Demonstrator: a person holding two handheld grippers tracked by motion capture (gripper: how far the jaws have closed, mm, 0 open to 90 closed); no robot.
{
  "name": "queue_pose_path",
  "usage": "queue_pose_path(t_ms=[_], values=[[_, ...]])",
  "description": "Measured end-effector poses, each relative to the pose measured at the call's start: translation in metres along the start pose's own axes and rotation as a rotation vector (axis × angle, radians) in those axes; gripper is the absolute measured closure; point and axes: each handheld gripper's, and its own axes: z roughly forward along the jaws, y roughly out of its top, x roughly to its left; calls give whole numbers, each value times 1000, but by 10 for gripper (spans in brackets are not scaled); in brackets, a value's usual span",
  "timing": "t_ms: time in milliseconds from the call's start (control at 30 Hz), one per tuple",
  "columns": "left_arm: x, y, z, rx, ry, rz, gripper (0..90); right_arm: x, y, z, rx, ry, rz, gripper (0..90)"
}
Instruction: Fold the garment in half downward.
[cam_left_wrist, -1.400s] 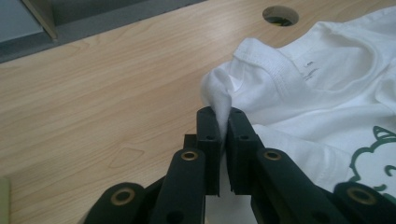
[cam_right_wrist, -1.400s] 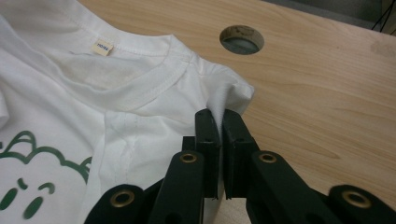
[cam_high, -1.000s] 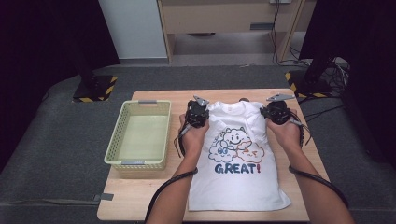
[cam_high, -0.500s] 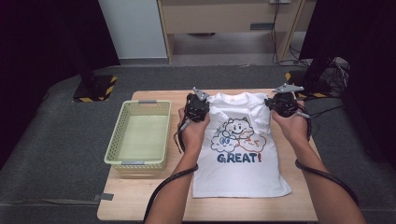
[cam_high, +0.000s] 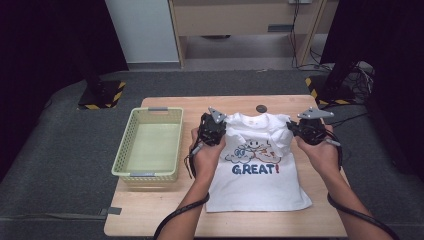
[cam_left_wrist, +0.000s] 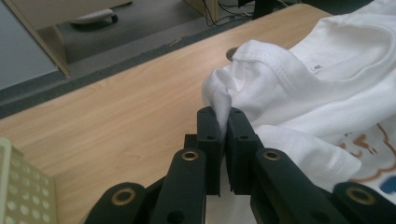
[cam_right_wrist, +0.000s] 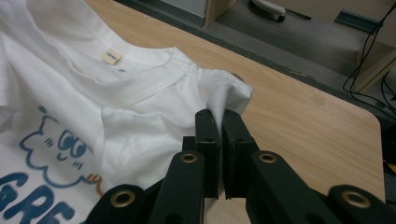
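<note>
The perforated pale-yellow basket (cam_high: 149, 145) is standing on the left part of the wooden table (cam_high: 150, 220), just beside the person's left hand (cam_high: 206, 156).

The left forearm is entering from the bottom edge of the high view and is angling up toward the table's middle. The left hand is wrapping the body of the left gripper (cam_left_wrist: 223, 122), which is pointing away from the person. Its jaws are closed to a narrow slit and are pinching a bunched fold of the white T-shirt (cam_high: 260, 165) at the shoulder seam, beside the ribbed collar (cam_left_wrist: 275, 56).

The T-shirt is lying front up on the table's middle, with its cartoon print (cam_high: 252, 150) and the word GREAT facing the camera. Its hem is resting flat near the person; its shoulders are gathered up at both grippers.

The right forearm is angling in from the lower right. The right hand (cam_high: 320, 152) is gripping the right gripper (cam_right_wrist: 219, 119), whose jaws are likewise clamped nearly together on a fold of the other shoulder. The neck label (cam_right_wrist: 111, 56) is showing inside the collar.
</note>
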Motion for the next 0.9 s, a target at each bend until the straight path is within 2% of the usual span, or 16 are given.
queue_pose_path(t_ms=[233, 400, 600, 900], values=[[-11, -26, -13, 38, -27, 6, 861, 20, -33, -16, -9, 55, 2, 872], [-20, -40, -18, 59, -33, -3, 861, 24, -52, -23, 7, 71, 3, 871], [-30, -57, -23, 68, -44, -26, 861, 32, -66, -30, 5, 83, 9, 871], [-33, -76, -43, 45, -70, -46, 859, 44, -78, -48, -17, 111, 7, 870]])
